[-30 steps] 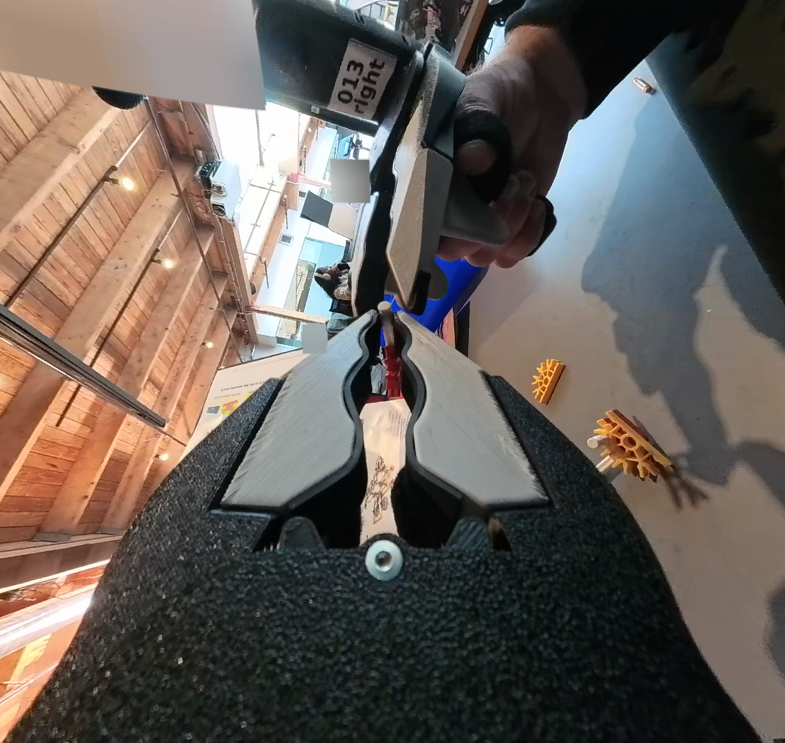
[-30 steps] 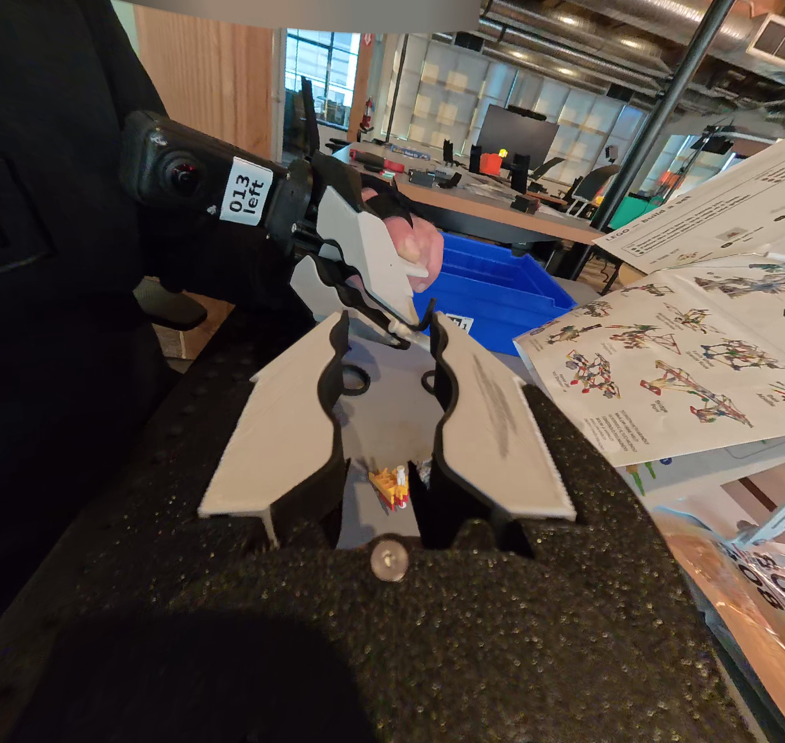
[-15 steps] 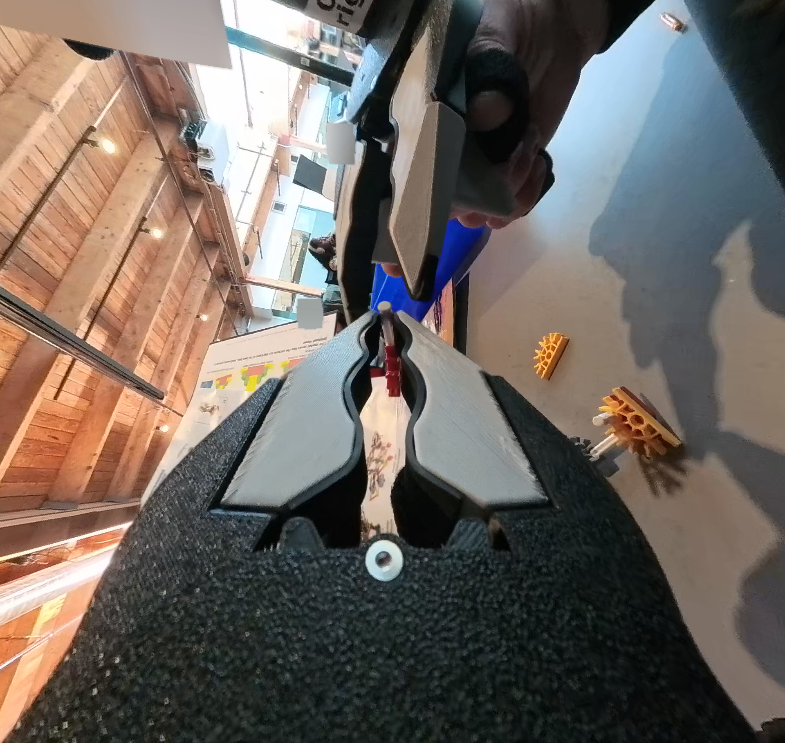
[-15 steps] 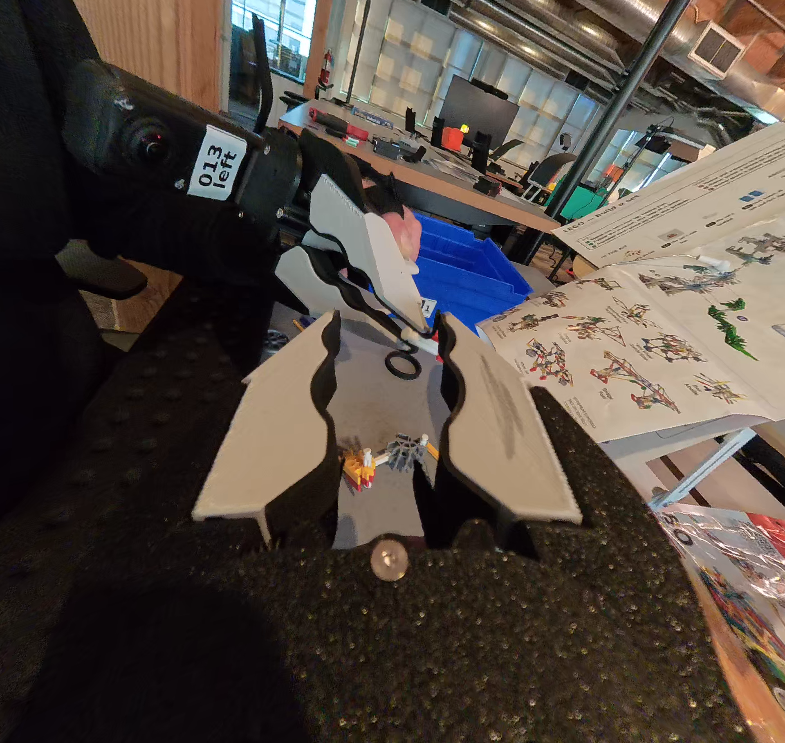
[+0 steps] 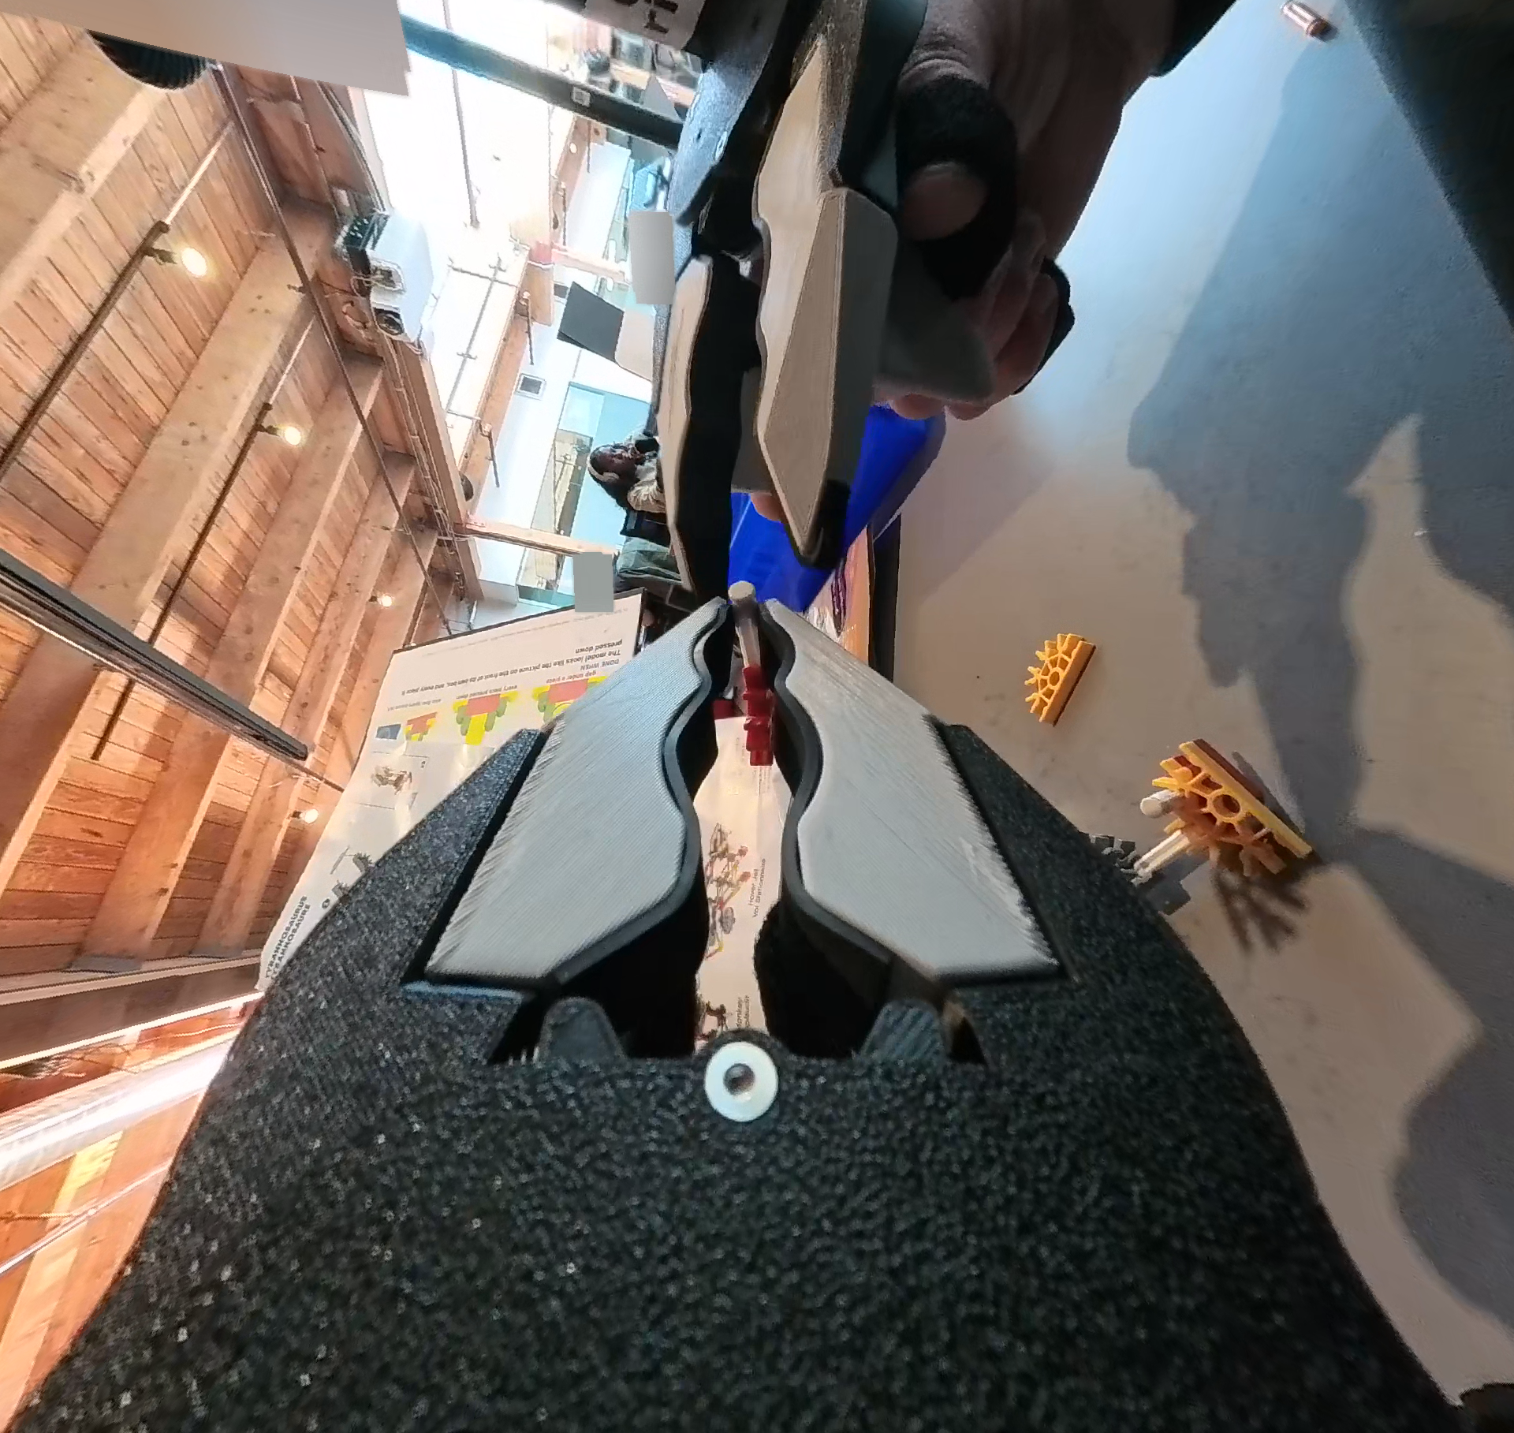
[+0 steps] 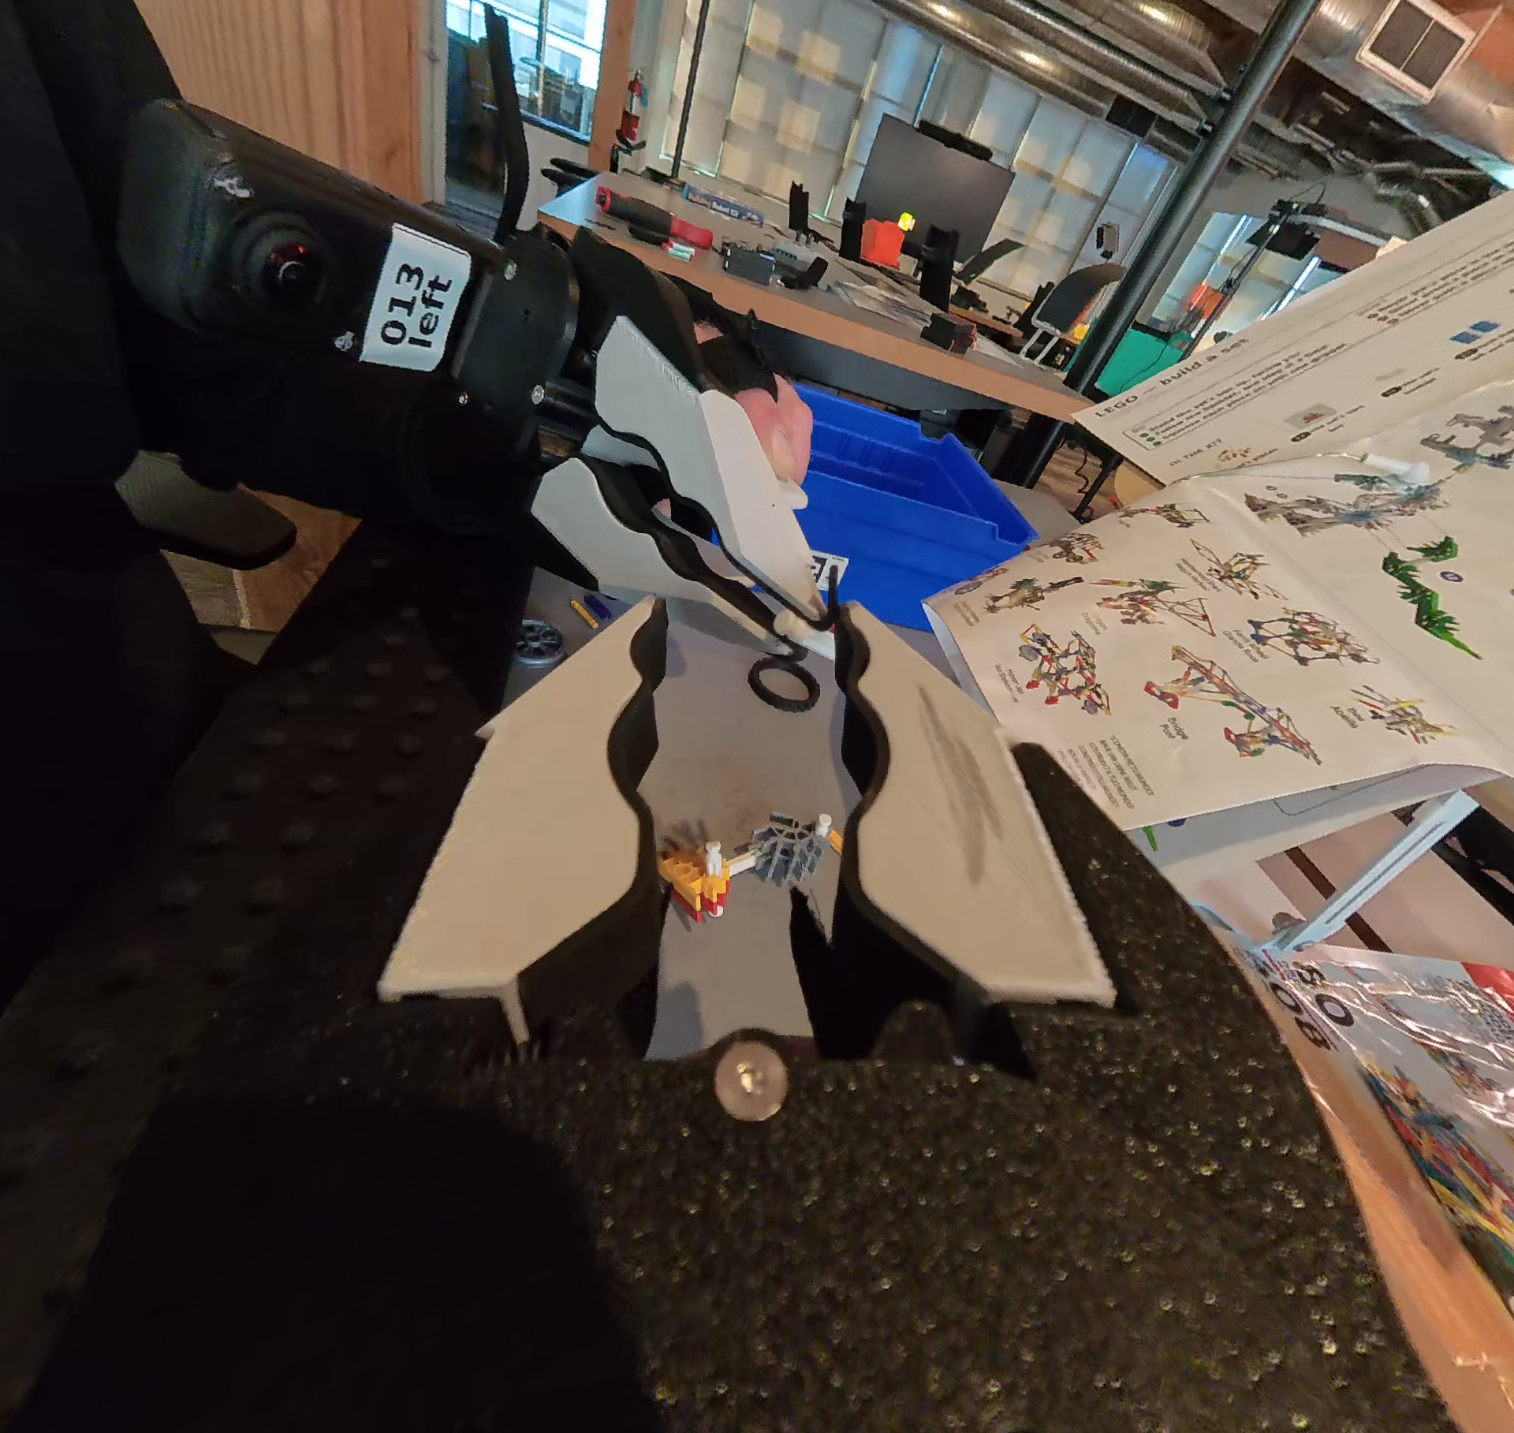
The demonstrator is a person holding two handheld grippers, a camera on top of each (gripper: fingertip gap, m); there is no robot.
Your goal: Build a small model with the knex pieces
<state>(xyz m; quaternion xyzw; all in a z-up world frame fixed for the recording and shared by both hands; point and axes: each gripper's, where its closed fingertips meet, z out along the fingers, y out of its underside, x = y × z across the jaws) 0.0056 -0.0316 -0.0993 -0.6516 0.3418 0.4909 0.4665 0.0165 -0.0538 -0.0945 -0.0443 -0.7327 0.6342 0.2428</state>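
My left gripper (image 5: 744, 615) is shut on a short white rod (image 5: 744, 603) carrying a red connector (image 5: 758, 709), and holds it up off the table. My right gripper (image 6: 752, 614) is open and empty, with its jaws wide apart. In the right wrist view the left gripper (image 6: 799, 623) pokes the white rod (image 6: 811, 633) between my right fingertips, close to the right-hand one. The right gripper (image 5: 758, 558) hangs just above the rod in the left wrist view. A black ring (image 6: 782, 685) lies on the grey table (image 6: 737, 763) just beyond.
A yellow, white and grey connector assembly (image 6: 754, 861) lies on the table; it also shows in the left wrist view (image 5: 1221, 808) beside a loose yellow connector (image 5: 1057, 677). A blue bin (image 6: 893, 492), a propped instruction sheet (image 6: 1229, 656), a plastic bag (image 6: 1393, 1066) and a small wheel (image 6: 537, 640) stand around. Both grippers' tips are close together, under 4 cm apart.
The right gripper has come closer over the left gripper's tip, and the rod now sits between its open fingertips. The left gripper stays shut on the rod.
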